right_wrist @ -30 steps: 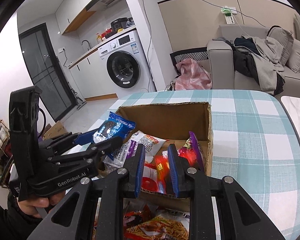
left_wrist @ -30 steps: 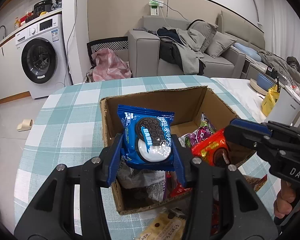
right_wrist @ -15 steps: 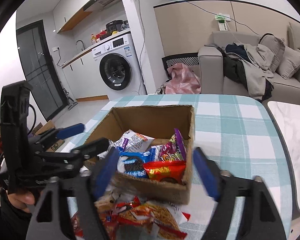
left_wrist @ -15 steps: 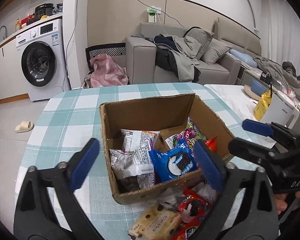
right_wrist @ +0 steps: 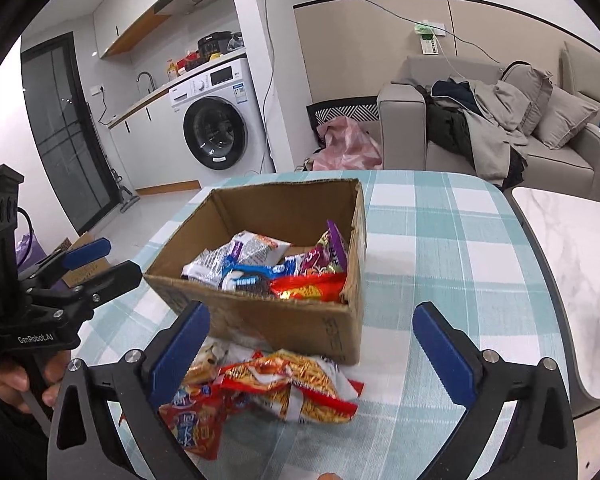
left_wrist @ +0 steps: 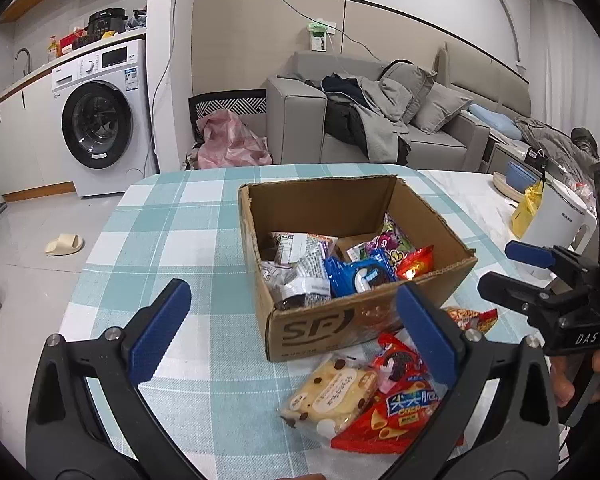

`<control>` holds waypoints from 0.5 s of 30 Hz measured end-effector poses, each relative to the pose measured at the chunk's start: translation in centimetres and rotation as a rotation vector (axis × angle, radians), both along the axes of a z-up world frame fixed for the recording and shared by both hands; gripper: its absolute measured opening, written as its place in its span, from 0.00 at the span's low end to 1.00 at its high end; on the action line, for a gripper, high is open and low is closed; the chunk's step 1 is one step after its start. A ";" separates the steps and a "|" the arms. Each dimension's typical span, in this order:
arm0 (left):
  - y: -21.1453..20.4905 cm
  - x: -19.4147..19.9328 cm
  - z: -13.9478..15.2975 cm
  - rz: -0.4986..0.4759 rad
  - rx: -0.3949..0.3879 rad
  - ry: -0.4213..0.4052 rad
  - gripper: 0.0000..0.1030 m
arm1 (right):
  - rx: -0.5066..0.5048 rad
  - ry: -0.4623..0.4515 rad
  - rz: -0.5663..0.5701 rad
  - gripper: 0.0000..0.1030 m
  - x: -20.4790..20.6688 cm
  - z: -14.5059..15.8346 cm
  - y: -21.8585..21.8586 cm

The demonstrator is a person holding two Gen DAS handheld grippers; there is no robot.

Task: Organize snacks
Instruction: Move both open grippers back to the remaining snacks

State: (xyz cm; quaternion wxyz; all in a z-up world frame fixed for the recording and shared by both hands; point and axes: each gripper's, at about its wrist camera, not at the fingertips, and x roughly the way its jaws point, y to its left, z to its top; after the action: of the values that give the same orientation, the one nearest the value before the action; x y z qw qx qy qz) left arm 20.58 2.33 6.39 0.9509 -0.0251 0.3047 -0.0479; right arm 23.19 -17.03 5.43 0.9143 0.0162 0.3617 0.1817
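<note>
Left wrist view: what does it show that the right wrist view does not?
Only the left wrist view shows the yellow chocolate-chip bread packet, the white kettle and a beige slipper. Only the right wrist view shows the noodle-stick snack bag and the dark glass door. Both share the cardboard box with the blue Oreo packet, and both grippers open.

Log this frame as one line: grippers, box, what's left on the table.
left gripper: open, empty | right gripper: open, empty | cardboard box: holds blue cookie pack and other snacks | loose snacks: on table in front of box
</note>
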 end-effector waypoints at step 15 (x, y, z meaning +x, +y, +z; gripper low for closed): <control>-0.5 -3.0 -1.1 0.000 0.024 0.035 0.99 | -0.018 0.050 0.016 1.00 -1.1 -1.7 0.8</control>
State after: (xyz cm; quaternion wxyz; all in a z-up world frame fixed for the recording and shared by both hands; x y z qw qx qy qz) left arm 17.59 1.87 5.29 0.9457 -0.0148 0.3219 -0.0436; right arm 22.05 -16.24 3.75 0.9036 0.0097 0.3862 0.1853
